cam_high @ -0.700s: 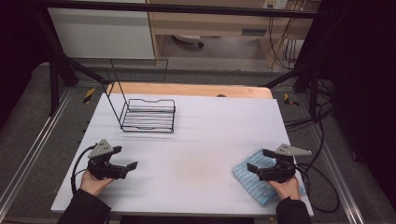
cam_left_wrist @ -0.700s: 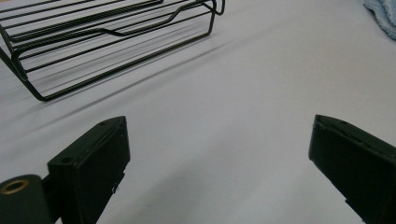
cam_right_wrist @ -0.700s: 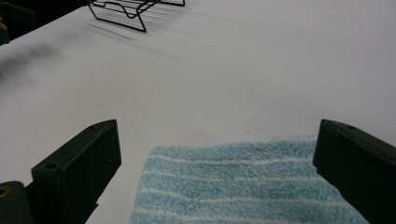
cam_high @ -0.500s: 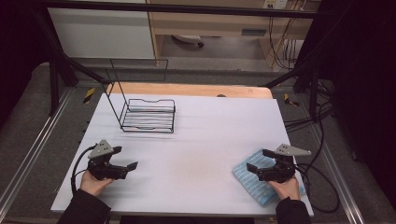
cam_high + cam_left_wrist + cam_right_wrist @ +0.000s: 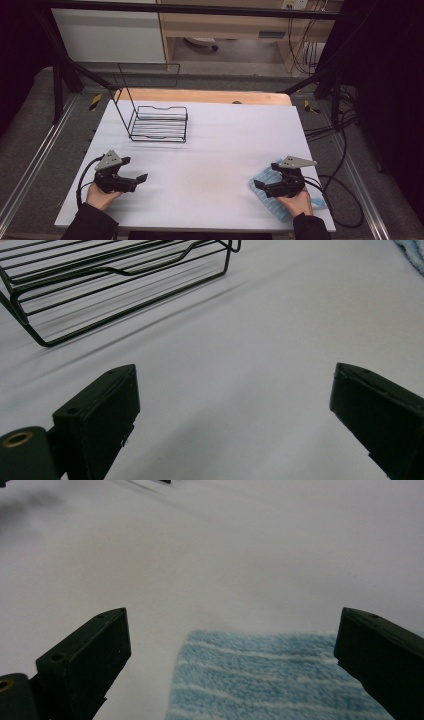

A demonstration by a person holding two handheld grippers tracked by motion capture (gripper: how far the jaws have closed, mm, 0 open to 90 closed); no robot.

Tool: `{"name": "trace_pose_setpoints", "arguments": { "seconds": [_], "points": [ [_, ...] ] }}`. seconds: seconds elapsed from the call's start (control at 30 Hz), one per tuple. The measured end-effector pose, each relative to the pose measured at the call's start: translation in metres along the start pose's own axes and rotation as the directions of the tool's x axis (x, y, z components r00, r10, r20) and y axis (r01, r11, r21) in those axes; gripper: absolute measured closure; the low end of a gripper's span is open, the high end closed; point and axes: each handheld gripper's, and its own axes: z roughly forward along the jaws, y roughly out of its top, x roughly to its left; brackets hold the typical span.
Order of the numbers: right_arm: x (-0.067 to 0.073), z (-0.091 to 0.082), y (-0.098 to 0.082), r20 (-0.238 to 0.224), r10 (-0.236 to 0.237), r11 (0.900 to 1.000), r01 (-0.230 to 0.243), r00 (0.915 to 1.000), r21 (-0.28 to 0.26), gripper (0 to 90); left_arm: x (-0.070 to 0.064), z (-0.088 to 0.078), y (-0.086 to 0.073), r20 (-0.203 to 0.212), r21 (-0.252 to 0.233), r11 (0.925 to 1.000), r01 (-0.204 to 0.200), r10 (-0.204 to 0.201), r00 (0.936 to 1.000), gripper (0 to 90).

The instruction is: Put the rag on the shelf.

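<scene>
A light blue striped towel lies flat at the front right of the white table. My right gripper rests over it, held by a hand, jaws open. In the right gripper view the towel lies low between the wide-apart jaws of that gripper, and neither pad touches it. My left gripper sits at the front left, open with nothing in it. In the left gripper view, bare table lies between the jaws of that gripper.
A black wire rack with a tall back frame stands at the back left, and it is seen close in the left gripper view. A wooden strip runs along the far edge. Cables trail off the right side.
</scene>
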Motion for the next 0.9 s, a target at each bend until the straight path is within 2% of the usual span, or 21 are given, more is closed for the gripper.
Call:
{"name": "trace_pose_setpoints", "arguments": {
  "seconds": [0.17,0.37,0.53,0.7,0.9],
  "points": [
    [0.009,0.01,0.0,-0.012,-0.011,0.999,0.012,0.9999,0.047,3.6,-0.001,0.001,0.0,-0.003,0.003,1.0,-0.001,0.001,1.0,5.6],
    [0.02,0.016,-0.003,0.004,-0.04,0.995,0.039,0.9992,0.097,9.7,0.0,0.0,0.0,-0.007,0.0,1.0,0.0,0.0,1.0,5.7],
    [0.026,0.019,-0.006,0.0,-0.059,0.991,0.058,0.9983,0.121,21.2,0.0,0.0,0.0,-0.009,-0.001,1.0,-0.001,0.001,1.0,6.0],
    [0.027,0.019,-0.007,0.015,-0.068,0.99,0.065,0.9976,0.128,38.4,-0.001,0.001,0.0,-0.008,0.002,1.0,-0.003,0.003,1.0,6.1],
    [0.03,0.022,-0.008,0.065,-0.122,0.981,0.11,0.9904,0.159,53.8,0.0,0.001,0.0,-0.01,0.007,1.0,-0.004,0.004,0.9999,6.2]
  ]
}}
